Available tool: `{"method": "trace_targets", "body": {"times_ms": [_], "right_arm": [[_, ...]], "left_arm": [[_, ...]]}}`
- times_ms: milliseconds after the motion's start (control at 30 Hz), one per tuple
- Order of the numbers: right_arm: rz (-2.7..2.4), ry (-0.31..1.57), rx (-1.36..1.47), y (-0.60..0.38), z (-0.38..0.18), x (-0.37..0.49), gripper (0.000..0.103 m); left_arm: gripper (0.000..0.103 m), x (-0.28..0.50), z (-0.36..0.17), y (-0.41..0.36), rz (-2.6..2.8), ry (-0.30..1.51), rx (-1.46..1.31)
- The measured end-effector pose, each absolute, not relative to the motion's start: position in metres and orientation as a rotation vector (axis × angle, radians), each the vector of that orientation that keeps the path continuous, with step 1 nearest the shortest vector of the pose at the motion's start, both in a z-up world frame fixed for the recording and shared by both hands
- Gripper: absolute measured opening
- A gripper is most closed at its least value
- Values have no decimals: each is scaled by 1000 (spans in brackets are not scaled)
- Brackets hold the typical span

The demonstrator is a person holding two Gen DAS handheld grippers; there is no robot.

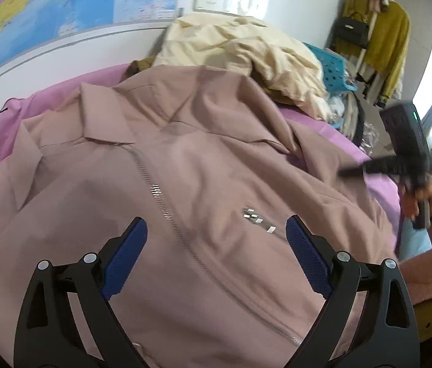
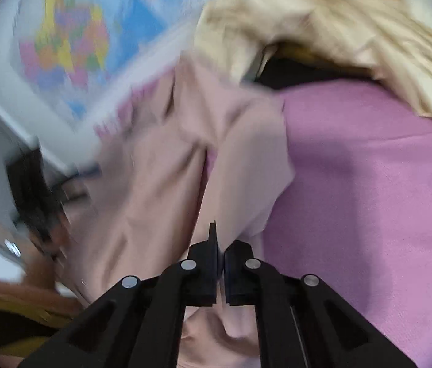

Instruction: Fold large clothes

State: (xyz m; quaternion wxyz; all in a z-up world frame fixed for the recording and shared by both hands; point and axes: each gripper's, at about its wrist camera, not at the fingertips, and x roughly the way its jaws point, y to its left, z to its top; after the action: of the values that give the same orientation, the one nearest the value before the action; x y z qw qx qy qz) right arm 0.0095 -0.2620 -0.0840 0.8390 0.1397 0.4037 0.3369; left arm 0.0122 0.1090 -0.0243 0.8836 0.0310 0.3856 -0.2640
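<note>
A dusty-pink zip jacket lies front up on a pink sheet, collar toward the wall, zipper running down its middle. My left gripper is open and empty, held just above the jacket's lower front. My right gripper is shut on a fold of the jacket's sleeve and holds it over the sheet; the view is blurred by motion. It also shows at the right of the left wrist view, beside the jacket's right shoulder.
A pile of cream clothes lies behind the jacket by the wall. A blue basket and a coat rack with a mustard garment stand at the right. A wall map hangs behind. The pink sheet spreads to the right.
</note>
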Motion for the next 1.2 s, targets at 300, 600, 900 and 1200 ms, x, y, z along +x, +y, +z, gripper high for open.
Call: {"method": "trace_targets", "body": {"times_ms": [300, 600, 900, 1200], "right_arm": [[318, 820, 387, -348, -88, 12, 66], [595, 707, -184, -227, -52, -73, 97], [575, 827, -42, -258, -94, -52, 10], [337, 774, 582, -421, -116, -49, 69]], "left_arm": [[91, 0, -29, 92, -568, 822, 44], [91, 1, -35, 69, -600, 845, -10], [91, -12, -34, 48, -621, 846, 12], [91, -8, -42, 42, -617, 875, -7]]}}
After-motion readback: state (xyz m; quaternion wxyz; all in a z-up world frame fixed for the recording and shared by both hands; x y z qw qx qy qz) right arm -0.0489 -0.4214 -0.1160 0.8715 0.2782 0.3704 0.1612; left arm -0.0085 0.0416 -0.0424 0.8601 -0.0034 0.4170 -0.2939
